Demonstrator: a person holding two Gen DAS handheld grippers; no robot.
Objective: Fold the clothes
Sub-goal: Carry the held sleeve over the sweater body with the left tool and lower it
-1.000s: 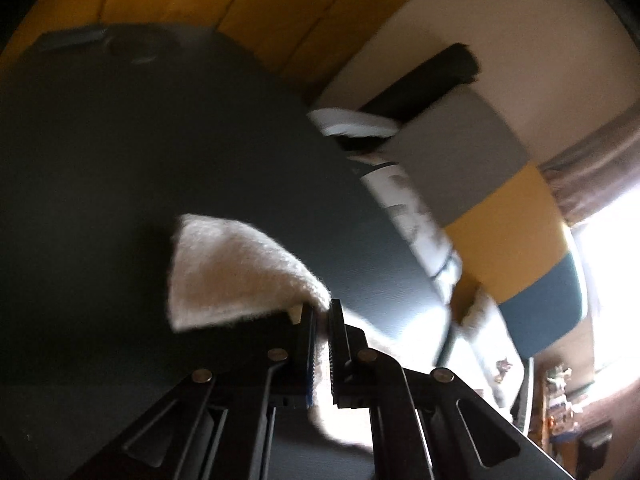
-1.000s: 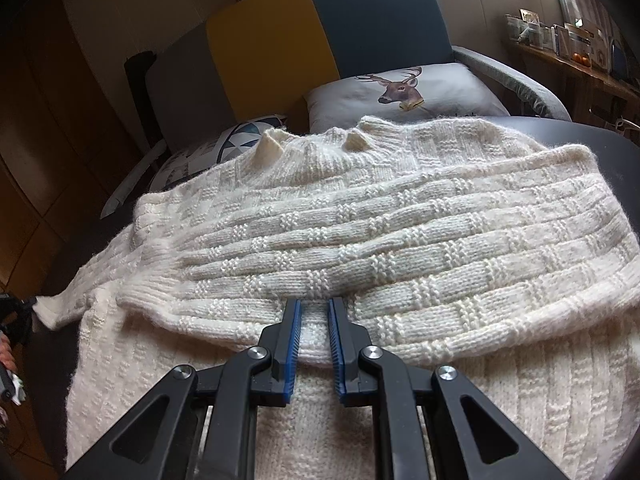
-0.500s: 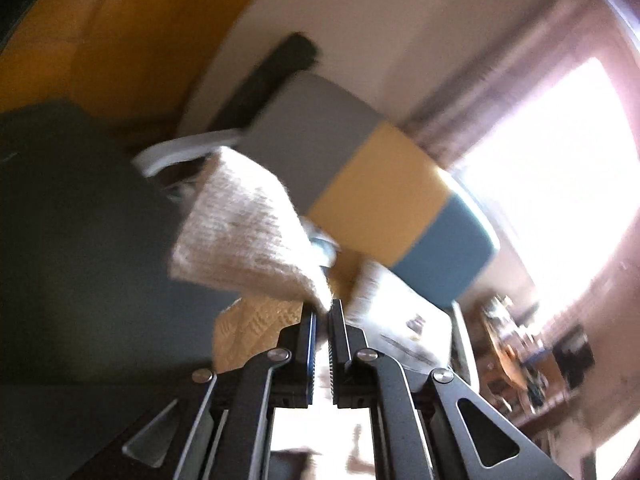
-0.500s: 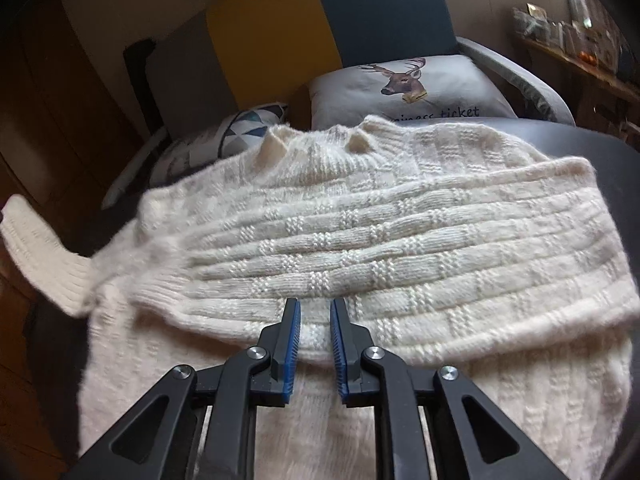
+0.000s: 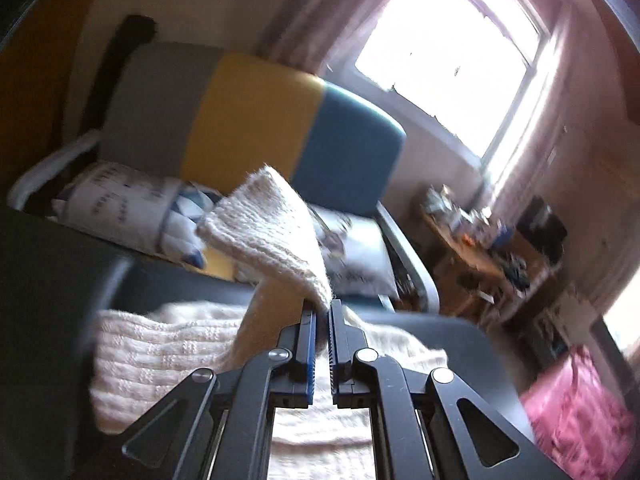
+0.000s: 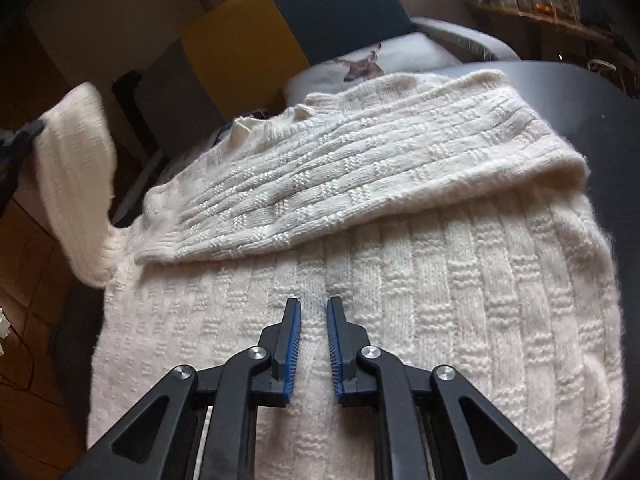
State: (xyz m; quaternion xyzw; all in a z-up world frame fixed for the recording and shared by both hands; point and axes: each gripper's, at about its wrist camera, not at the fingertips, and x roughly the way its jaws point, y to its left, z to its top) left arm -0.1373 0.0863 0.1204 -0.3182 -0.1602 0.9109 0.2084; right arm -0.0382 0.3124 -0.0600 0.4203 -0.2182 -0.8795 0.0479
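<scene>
Pinching the cuff of a cream knit sleeve point(image 5: 272, 236), the left gripper point(image 5: 322, 312) holds it lifted above the dark table point(image 5: 52, 280), jaws clamped tight on the wool. The cream sweater point(image 6: 400, 300) lies spread flat on the table, its other sleeve point(image 6: 360, 168) folded across the chest. The right gripper point(image 6: 313, 312) hangs over the near body of the sweater, jaws having just narrowed to a slim gap, nothing between them.
</scene>
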